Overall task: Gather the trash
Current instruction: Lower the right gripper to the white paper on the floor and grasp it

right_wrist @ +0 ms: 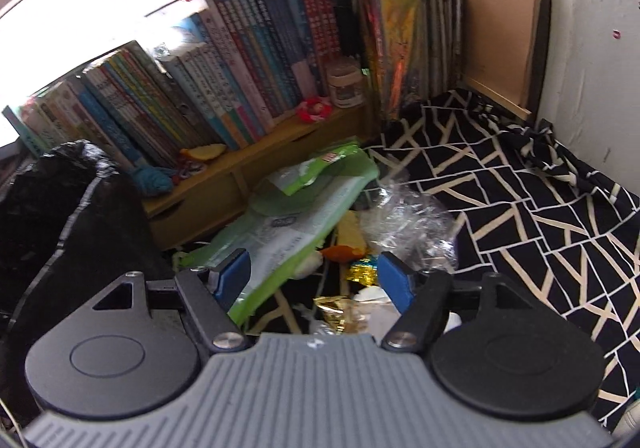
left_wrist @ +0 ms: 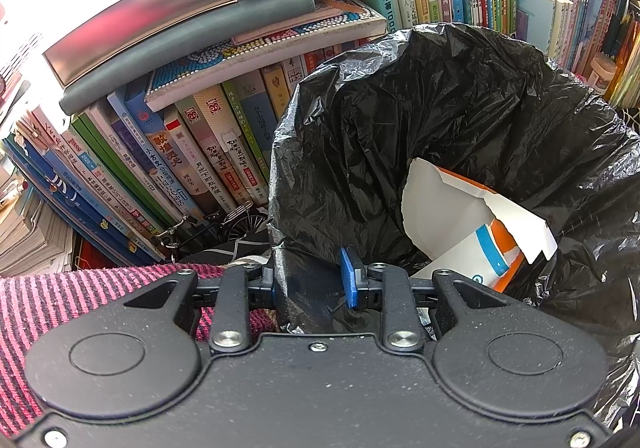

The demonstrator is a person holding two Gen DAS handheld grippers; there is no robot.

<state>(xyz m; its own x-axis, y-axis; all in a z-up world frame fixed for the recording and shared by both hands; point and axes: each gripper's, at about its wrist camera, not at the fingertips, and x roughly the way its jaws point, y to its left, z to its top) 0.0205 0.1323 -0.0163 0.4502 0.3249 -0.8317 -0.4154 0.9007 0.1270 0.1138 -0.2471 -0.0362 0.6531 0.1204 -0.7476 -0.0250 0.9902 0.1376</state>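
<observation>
**Bag held open, litter waiting**

Plastic of the black trash bag (left_wrist: 460, 120) is pinched at its near rim between the closed fingers of the left gripper (left_wrist: 312, 280), apparently to keep the mouth wide for whatever comes next. A torn white and orange carton (left_wrist: 476, 224) already lies inside.

The right gripper (right_wrist: 314, 276) hangs over the litter with its fingers spread and nothing between the blue pads (right_wrist: 394, 284). Below it, on the black and cream patterned cloth (right_wrist: 540, 216), lie a green wrapper (right_wrist: 304, 216), crumpled clear plastic (right_wrist: 408, 220) and gold foil scraps (right_wrist: 360, 274), heaped beside the wooden shelf (right_wrist: 256, 164) of books. The bag's edge shows at the left of this view, near the heap, so each carry should be short.

The wide spread suits the green wrapper, which lies nearest the left finger. Thin film may slip unless the pads close on a fold.
</observation>
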